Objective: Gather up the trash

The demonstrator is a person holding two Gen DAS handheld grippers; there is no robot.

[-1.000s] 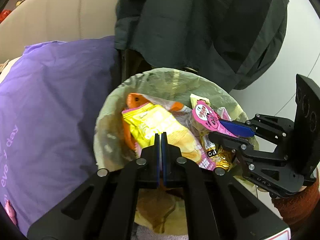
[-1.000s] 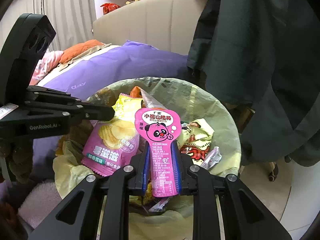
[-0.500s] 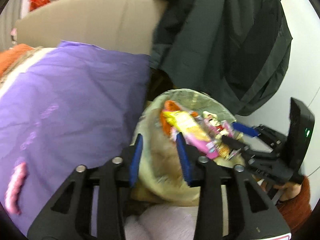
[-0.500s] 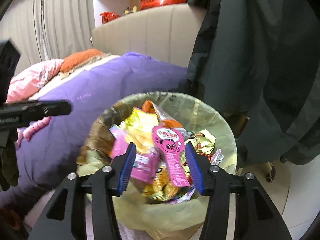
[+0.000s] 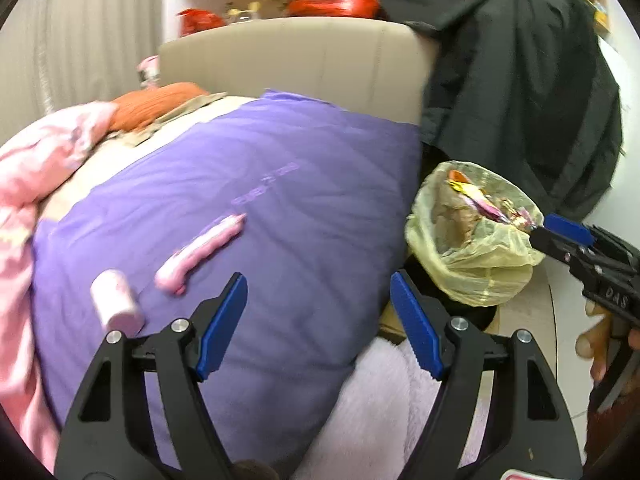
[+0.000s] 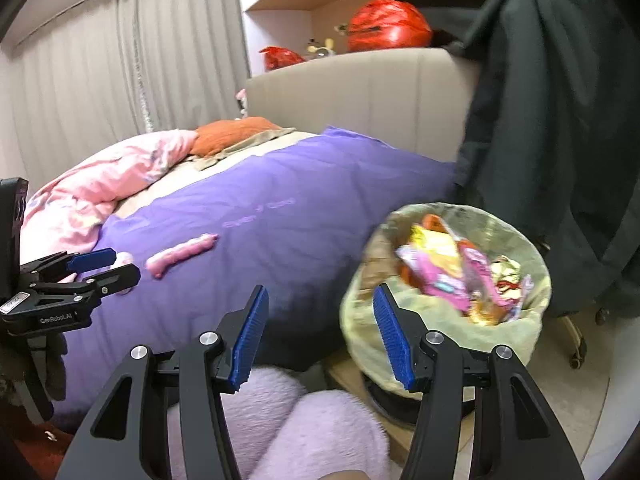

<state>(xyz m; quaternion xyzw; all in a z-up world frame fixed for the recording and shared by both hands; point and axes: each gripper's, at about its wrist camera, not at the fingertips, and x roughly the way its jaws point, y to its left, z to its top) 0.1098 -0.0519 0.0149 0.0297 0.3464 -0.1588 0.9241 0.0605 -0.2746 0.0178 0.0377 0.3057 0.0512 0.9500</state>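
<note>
Lying on the far left of the bed, a pink blanket (image 6: 100,196) bunches beside an orange cushion (image 6: 232,134), and a purple duvet (image 5: 260,216) covers the bed's near half. On the duvet rests a small pale pink roll (image 5: 116,302), blurred, and just right of it a long pink wrapper (image 5: 200,252) whose long axis runs from near left to far right. The left tool (image 5: 318,324) hovers over the near edge of the duvet with its blue-padded fingers (image 5: 222,324) spread wide and nothing between them. A fuzzy lilac fabric (image 6: 320,432) shows near and below both tools. The right tool (image 6: 320,336) is likewise spread and empty, held near the bin's left side. To the right of the bed stands the trash bin (image 6: 360,320), lined with a yellowish bag and filled with snack wrappers (image 6: 448,272), mostly pink and yellow, piled at mixed angles. Behind the bin, far right, a dark jacket (image 6: 560,140) hangs down beside the beige headboard (image 6: 360,96), with red bags (image 6: 388,26) on the shelf above.
</note>
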